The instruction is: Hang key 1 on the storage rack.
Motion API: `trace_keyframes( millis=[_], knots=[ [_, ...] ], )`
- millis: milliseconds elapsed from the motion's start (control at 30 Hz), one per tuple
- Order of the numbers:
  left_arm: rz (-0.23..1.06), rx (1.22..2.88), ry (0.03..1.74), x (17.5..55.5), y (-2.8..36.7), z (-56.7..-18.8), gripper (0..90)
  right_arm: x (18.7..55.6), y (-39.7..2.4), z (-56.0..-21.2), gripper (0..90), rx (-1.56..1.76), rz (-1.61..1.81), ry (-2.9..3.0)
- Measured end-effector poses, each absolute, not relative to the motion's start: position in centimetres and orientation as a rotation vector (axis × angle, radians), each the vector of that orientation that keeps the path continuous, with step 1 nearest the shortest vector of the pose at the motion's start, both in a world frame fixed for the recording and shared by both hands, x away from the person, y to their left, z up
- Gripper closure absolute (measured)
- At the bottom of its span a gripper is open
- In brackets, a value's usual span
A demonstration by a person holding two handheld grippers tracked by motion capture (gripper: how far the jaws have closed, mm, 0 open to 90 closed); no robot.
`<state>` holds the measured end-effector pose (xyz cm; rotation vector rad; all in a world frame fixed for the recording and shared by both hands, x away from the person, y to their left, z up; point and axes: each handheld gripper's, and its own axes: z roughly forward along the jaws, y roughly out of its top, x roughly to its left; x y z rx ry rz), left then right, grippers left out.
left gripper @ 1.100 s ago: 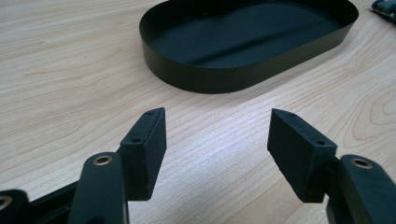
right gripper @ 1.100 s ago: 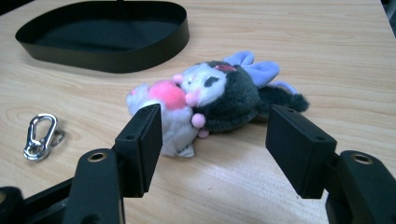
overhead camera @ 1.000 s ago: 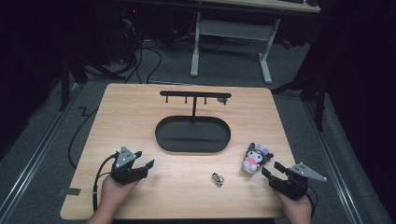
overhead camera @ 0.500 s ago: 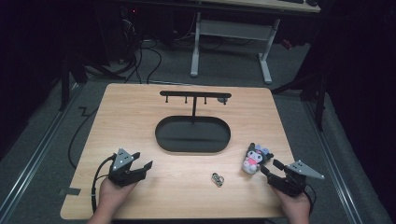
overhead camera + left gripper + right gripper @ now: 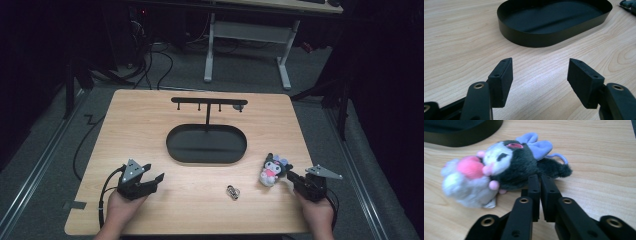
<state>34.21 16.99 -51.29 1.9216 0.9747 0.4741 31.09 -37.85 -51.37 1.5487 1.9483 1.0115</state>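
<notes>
Dim lab: floor cables [image 5: 150,60], metal rails [image 5: 35,170], desk frame [image 5: 250,35].

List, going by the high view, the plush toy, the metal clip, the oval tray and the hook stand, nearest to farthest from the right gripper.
From the right gripper:
1. Plush toy, just beside its tips.
2. Metal clip, toward the table's middle.
3. Oval tray, centre of the table.
4. Hook stand, rising at the tray's far edge.
</notes>
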Motion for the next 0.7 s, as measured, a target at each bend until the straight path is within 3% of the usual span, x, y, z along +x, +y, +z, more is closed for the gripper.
trace_keyframes(
  millis=[333, 700],
  knots=[
    [0.464, 1.934, 0.976, 34.2, 16.6, -51.6, 38.1, 34.3, -37.1, -51.7, 88.8, 1.518, 0.982, 1.991],
    [0.464, 1.946, 0.959, 34.2, 16.3, -51.6, 38.2, 32.4, -37.1, -51.3, 84.9, 1.51, 1.013, 1.98]
  ],
)
